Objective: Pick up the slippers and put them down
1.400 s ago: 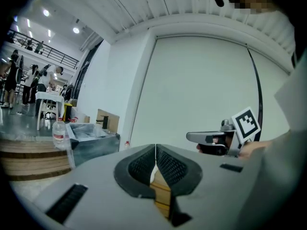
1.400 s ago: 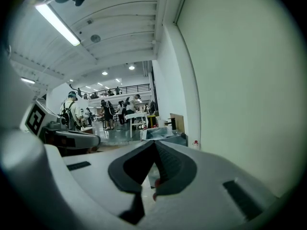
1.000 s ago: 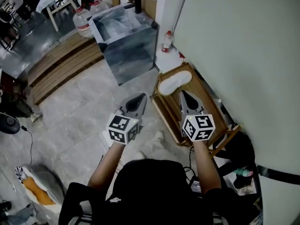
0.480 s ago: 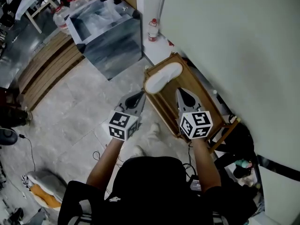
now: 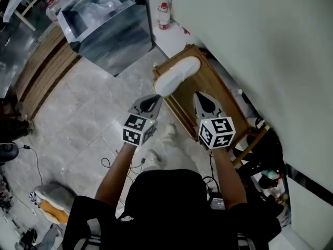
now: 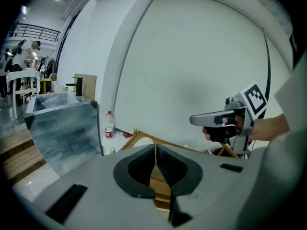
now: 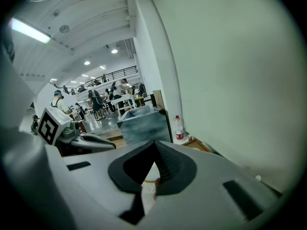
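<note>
Both tools have come down and forward toward the wooden rack (image 5: 221,99). The near end of the white slipper (image 5: 177,76) now sits just ahead of the left tool (image 5: 154,101); before, it was well off to that tool's right. The right tool (image 5: 200,98) is lower, with the slipper ahead-left of it.

The slipper (image 5: 177,76) is seen as plain white, against a rack (image 5: 217,90) of warm brown wood. Beside the rack, the floor (image 5: 99,113) is shown in pale grey marbled tile. Before the rack, the left gripper (image 5: 155,99) and right gripper (image 5: 199,96) are rendered grey with black jaw linings (each cube white, patterned with black squares). Beyond the rack, a bottle (image 5: 163,15) is marked by a red cap and label.
</note>
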Available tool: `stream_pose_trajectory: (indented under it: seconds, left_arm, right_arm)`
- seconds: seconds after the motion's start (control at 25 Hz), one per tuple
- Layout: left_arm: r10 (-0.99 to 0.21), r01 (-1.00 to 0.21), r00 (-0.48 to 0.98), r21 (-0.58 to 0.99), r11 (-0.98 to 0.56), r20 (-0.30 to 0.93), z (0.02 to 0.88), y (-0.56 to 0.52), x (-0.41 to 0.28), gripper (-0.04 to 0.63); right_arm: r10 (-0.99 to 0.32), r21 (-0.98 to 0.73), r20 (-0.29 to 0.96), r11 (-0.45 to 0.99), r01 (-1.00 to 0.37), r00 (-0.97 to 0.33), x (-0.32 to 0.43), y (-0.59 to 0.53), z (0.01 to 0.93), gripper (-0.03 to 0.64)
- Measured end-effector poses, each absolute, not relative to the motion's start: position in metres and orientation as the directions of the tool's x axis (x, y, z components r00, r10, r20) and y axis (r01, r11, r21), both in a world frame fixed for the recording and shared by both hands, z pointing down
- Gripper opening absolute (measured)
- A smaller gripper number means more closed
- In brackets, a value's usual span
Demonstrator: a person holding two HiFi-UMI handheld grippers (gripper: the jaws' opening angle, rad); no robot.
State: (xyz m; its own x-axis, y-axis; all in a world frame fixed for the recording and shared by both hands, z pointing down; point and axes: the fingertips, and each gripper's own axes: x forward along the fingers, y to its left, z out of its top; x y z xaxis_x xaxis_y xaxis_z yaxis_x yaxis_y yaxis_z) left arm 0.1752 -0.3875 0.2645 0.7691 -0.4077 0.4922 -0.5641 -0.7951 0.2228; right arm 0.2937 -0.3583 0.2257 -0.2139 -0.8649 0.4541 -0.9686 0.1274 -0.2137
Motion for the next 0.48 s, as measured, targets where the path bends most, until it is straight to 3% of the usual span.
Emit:
stream_pose_trajectory:
  seconds: [0.48]
  left_arm:
    - [-0.323, -0.553, 0.721, 0.228, -0.801, 0.613, 0.333, -0.408, 0.199, 0.009]
  right_arm:
    - [-0.812, -0.224, 0.533, 0.134, -0.965, -0.236, 0.316, -0.377, 0.276, -0.008]
